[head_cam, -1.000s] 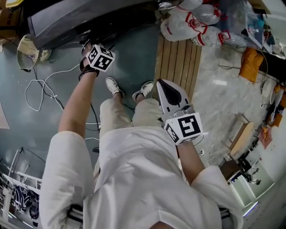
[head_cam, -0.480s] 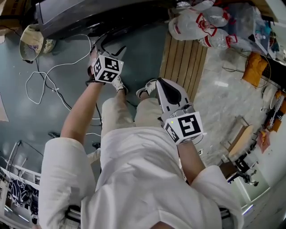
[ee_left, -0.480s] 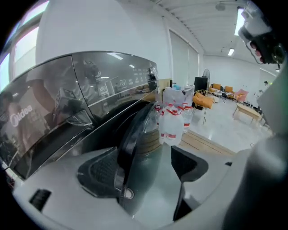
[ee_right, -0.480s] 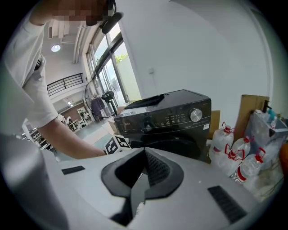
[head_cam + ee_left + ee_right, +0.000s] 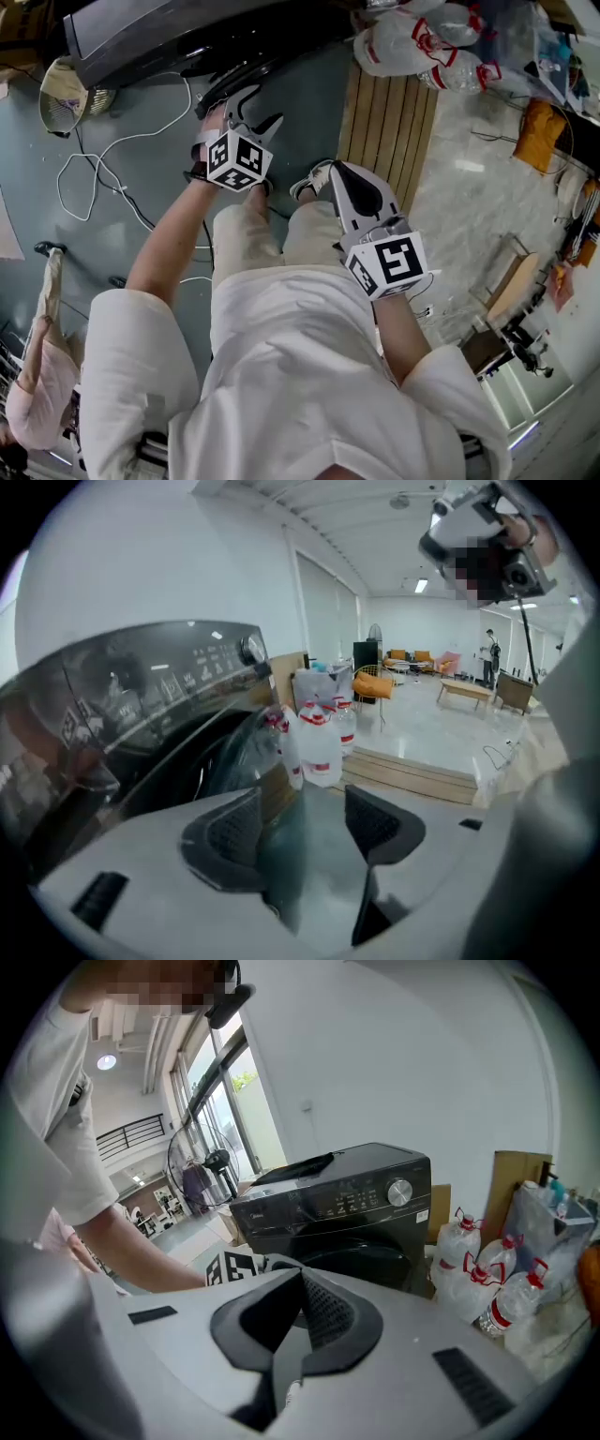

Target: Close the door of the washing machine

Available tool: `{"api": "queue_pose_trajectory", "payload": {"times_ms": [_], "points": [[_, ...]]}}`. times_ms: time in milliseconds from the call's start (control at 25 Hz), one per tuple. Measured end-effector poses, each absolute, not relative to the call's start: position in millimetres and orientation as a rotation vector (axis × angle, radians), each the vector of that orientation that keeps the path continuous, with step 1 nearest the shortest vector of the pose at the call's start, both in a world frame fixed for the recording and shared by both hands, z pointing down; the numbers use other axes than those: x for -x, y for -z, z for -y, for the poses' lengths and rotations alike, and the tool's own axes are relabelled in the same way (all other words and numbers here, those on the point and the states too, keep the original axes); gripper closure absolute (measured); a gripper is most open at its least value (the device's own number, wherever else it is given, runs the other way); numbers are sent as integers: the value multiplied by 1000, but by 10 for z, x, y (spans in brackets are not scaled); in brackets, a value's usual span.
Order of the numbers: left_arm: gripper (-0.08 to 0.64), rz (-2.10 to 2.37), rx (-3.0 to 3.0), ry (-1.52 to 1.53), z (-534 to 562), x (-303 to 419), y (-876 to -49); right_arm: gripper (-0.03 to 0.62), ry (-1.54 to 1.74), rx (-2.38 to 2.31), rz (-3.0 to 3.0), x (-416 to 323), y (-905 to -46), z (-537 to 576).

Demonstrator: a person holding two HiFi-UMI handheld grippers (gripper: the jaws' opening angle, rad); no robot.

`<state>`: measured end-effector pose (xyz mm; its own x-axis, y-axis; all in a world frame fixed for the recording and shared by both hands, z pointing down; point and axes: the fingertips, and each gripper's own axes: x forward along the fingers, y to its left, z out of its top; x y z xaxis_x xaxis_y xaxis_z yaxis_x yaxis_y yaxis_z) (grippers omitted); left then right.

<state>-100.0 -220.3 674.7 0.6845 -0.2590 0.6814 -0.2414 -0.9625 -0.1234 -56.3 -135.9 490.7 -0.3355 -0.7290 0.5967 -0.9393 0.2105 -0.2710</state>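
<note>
The black washing machine (image 5: 178,33) stands at the top of the head view; its control panel (image 5: 361,1199) and dark round door (image 5: 375,1265) face the right gripper view. The door lies close against the front; whether it is latched I cannot tell. My left gripper (image 5: 255,111) hovers just in front of the machine, a little apart from it. It is open, its jaws have just been closing, and nothing is between its pads (image 5: 380,822). My right gripper (image 5: 336,175) hangs over the person's legs, farther back from the machine, shut and empty.
Several large water bottles (image 5: 412,47) stand to the right of the machine, beside a wooden slatted platform (image 5: 384,122). A white cable (image 5: 103,178) loops over the floor on the left near a round basket (image 5: 61,94). A person in pink (image 5: 37,375) is at the lower left.
My left gripper has pulled back from the machine's front toward the person's legs, and its jaws stand narrower. A person in pink has come into view at the lower left. The right gripper has hardly shifted.
</note>
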Motion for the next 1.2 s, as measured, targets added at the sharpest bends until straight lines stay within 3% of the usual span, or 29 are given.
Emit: {"api": "queue_pose_trajectory", "payload": {"times_ms": [80, 720, 1200], "points": [[325, -423, 2862, 1248, 2193, 1040, -6942, 594, -865, -1567, 2146, 554, -4911, 1380], [304, -955, 3081, 1329, 2907, 1365, -7283, 594, -893, -1566, 2134, 570, -5070, 1313], [296, -1001, 3110, 1382, 2927, 1326, -7240, 594, -875, -1601, 2123, 513, -4981, 1107]]}}
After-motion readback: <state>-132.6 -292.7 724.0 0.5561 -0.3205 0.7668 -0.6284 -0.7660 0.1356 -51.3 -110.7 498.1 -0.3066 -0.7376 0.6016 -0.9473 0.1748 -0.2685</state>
